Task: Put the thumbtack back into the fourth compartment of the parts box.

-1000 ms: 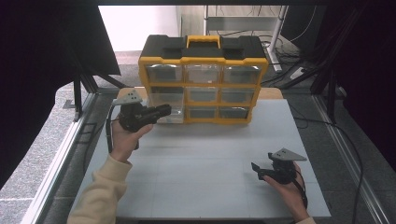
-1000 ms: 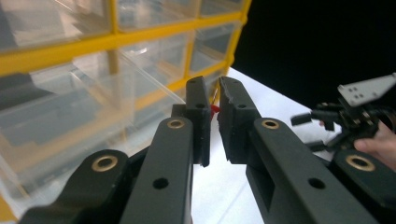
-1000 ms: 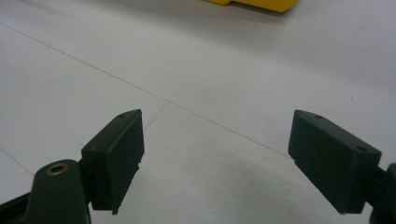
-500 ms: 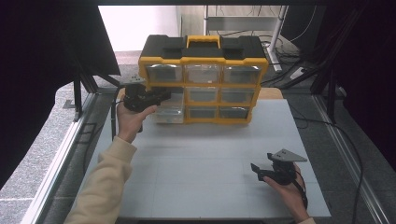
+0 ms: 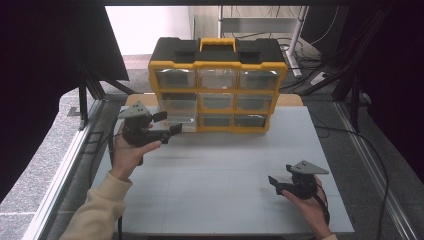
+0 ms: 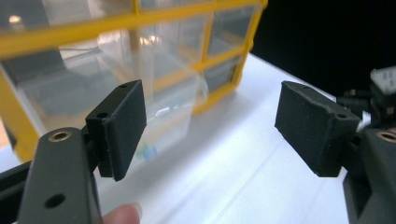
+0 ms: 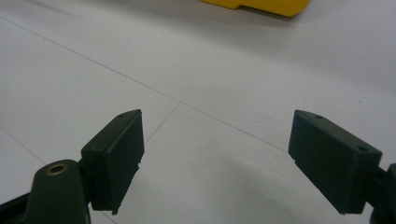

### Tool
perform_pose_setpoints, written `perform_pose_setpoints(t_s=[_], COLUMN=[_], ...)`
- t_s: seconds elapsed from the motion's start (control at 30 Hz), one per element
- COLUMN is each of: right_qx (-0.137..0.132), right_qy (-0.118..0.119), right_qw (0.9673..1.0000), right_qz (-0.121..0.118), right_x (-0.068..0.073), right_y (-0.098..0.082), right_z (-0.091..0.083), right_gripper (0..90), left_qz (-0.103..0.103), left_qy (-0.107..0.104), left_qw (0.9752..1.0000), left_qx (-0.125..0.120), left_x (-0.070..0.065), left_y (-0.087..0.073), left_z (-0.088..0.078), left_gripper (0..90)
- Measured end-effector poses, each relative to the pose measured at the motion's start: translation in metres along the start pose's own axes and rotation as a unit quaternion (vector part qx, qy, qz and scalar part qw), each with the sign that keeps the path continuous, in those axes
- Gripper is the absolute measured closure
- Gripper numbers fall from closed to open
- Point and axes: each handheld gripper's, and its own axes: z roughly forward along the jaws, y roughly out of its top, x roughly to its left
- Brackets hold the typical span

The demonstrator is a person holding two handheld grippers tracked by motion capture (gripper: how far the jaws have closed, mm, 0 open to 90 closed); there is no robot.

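A yellow and black organizer (image 5: 217, 85) with clear drawers stands at the back of the white table (image 5: 220, 165). A clear drawer (image 5: 181, 116) low in its left column sticks out toward the front; up close, this drawer (image 6: 173, 112) looks empty apart from a small blue speck. My left gripper (image 5: 168, 123) hovers open just left of it, with nothing between the fingers (image 6: 122, 126). My right gripper (image 5: 279, 175) rests open at the front right of the table, its fingers (image 7: 116, 154) over bare surface.
The organizer's bottom yellow edge (image 7: 261, 5) shows far ahead in the right gripper view. The right gripper (image 6: 383, 88) appears at the edge of the left gripper view. Metal frame rails (image 5: 70, 165) and cables (image 5: 370, 150) run along both sides of the table.
My left gripper went up to the organizer's left column, then drew back toward the front and lower. The right gripper has stayed where it was.
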Motion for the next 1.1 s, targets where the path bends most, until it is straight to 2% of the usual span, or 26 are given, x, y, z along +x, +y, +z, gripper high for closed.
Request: perform_pose_setpoints(t_s=[0.23, 0.3, 0.5, 0.7, 0.77, 0.83, 0.93, 1.1], right_qx=[0.0, 0.0, 0.002, 0.0, -0.001, -0.003, -0.008, -0.016], right_qy=[-0.001, 0.0, 0.001, 0.004, 0.004, 0.009, 0.014, 0.018], right_qw=[1.0, 1.0, 1.0, 1.0, 1.0, 1.0, 0.9999, 0.9997], right_qz=[0.001, 0.003, 0.003, 0.004, 0.002, 0.001, 0.001, 0.0], right_x=[0.0, 0.0, -0.001, -0.001, 0.0, 0.0, 0.0, 0.001], right_y=[0.0, 0.0, 0.0, 0.0, 0.0, -0.001, 0.0, 0.0], right_z=[0.0, 0.0, 0.001, 0.001, 0.0, 0.0, -0.002, -0.004], right_gripper=[18.6, 18.6, 18.5, 18.4, 18.4, 18.3, 18.3, 18.2], left_qz=[0.012, 0.006, 0.001, -0.013, -0.014, -0.02, -0.015, -0.019], left_qy=[0.001, -0.002, 0.009, 0.016, 0.022, 0.025, 0.034, 0.033], left_qw=[0.9998, 0.9998, 0.9993, 0.9979, 0.997, 0.9968, 0.9961, 0.9962], left_qx=[0.015, 0.018, 0.037, 0.062, 0.073, 0.073, 0.08, 0.078], left_x=[-0.019, -0.021, -0.022, -0.014, -0.01, -0.007, -0.005, -0.003], left_y=[-0.04, -0.052, -0.083, -0.114, -0.119, -0.122, -0.124, -0.124], left_z=[-0.015, -0.018, -0.022, -0.012, -0.007, -0.004, 0.0, 0.002], left_gripper=[24.0, 23.6, 22.9, 23.0, 22.9, 23.2, 23.3, 23.3])
